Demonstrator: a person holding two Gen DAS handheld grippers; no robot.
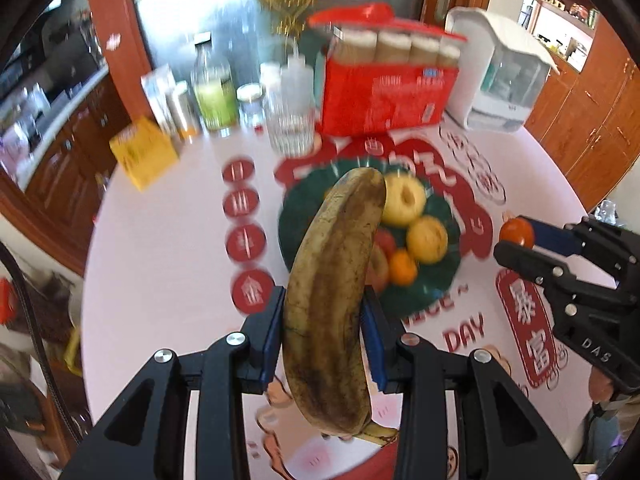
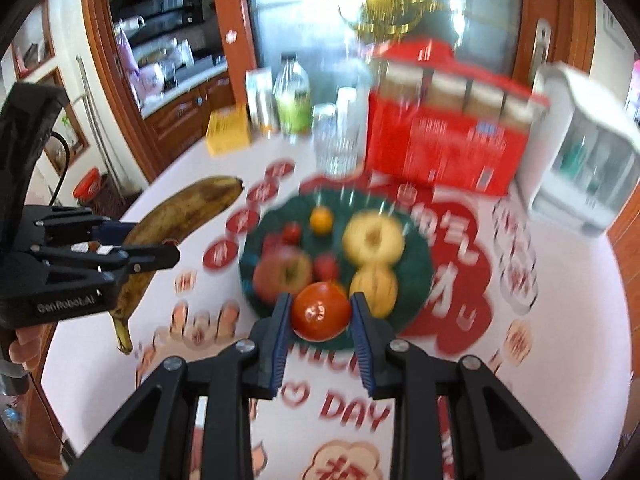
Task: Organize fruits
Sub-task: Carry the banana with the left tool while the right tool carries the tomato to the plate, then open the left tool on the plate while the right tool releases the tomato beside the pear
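My left gripper is shut on a brown-spotted banana, held up above the table; from the right wrist view the same banana hangs in that gripper at the left. My right gripper is shut on a red tomato; the left wrist view shows it at the right, in the right gripper. Below lies a dark green plate with yellow apples, a red apple, a small orange and small red fruits.
At the back of the white printed tablecloth stand a red box, a white dispenser, a clear glass, bottles and a yellow box. Wooden cabinets surround the table.
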